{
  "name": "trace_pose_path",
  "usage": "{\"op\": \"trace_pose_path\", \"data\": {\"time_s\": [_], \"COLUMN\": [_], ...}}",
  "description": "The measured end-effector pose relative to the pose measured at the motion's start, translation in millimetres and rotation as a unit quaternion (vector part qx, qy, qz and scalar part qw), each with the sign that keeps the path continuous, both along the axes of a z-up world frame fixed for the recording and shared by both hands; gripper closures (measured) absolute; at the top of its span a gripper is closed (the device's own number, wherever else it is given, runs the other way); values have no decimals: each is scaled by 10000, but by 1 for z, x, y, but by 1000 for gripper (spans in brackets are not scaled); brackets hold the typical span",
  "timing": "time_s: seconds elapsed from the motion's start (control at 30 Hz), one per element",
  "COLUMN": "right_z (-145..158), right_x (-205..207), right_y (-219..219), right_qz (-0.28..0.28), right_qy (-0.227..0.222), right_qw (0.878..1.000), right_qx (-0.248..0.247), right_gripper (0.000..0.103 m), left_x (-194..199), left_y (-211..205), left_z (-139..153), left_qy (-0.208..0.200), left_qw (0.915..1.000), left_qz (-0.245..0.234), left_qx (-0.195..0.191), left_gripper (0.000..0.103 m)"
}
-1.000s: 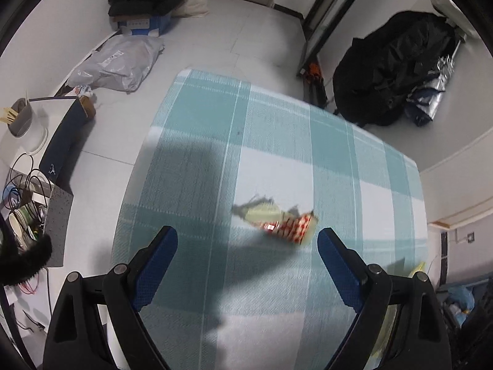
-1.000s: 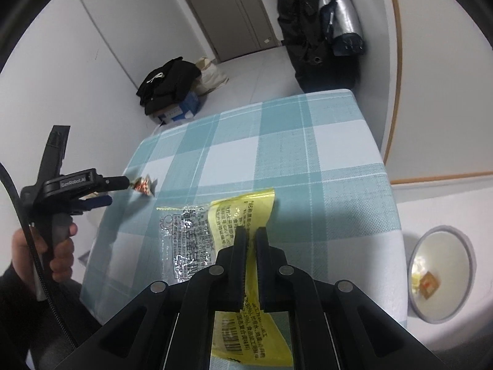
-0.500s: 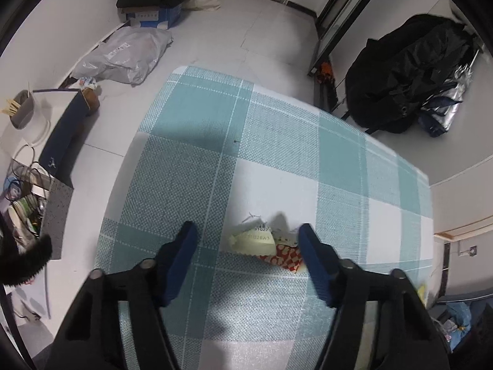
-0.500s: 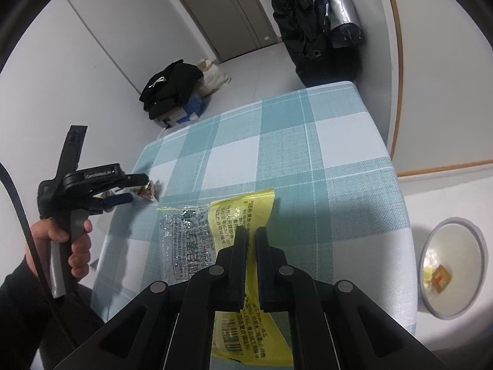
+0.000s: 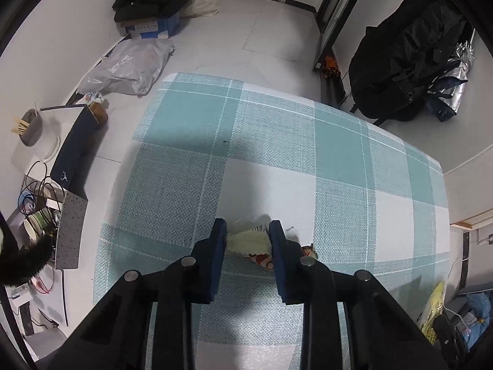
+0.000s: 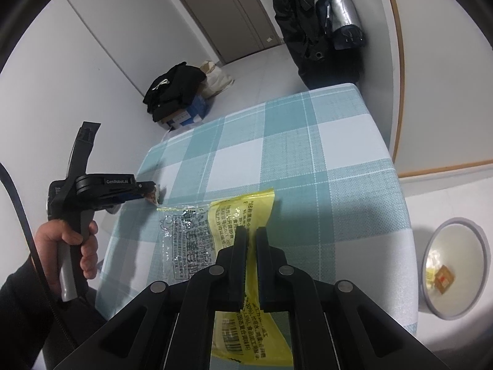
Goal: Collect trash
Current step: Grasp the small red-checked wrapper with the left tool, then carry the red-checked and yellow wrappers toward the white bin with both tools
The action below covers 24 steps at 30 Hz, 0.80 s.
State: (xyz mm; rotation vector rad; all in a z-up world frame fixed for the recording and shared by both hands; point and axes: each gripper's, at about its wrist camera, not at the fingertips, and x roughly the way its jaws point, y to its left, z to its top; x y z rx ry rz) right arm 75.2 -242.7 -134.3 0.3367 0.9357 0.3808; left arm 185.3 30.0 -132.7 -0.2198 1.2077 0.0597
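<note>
A crumpled wrapper [image 5: 248, 240], pale yellow with a red printed part, lies on the teal-and-white checked table [image 5: 277, 154]. My left gripper [image 5: 247, 231] points steeply down at it; its jaws are closing, and the wrapper is bunched between both blue pads. In the right wrist view the left gripper [image 6: 151, 189] shows at the table's left edge with the wrapper [image 6: 152, 197] at its tip. My right gripper [image 6: 251, 240] is shut on a yellow and clear plastic bag [image 6: 197, 234] that lies flat on the table [image 6: 292, 160].
A round grey bin [image 6: 424, 265] with a small wrapper inside stands on the floor to the table's right. A hand [image 6: 71, 246] holds the left gripper's handle. Black clothes on a blue box [image 5: 154, 3], a grey bag [image 5: 129, 67], a black bag [image 5: 406, 55] and cables [image 5: 34, 191] lie around.
The left gripper's jaws have come in from wide apart onto the wrapper and squeezed it narrower. The right gripper and its bag have stayed put.
</note>
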Motion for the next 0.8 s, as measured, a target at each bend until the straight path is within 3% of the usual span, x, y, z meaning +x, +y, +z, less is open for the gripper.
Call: {"op": "trace_pose_path", "data": {"time_s": [0.8], "right_z": [9], "right_x": [-14], "right_y": [-2], "right_qz": [-68], "right_qy": [-267], "right_qw": [9995], "right_qx": [-134], "right_gripper": [98], "left_x": [-37], "left_y": [-3], "left_z": [21], "left_qy": [-239], "left_qw": [9986], "left_qz": [-445], "left_qx": [-165], "left_gripper": [80]}}
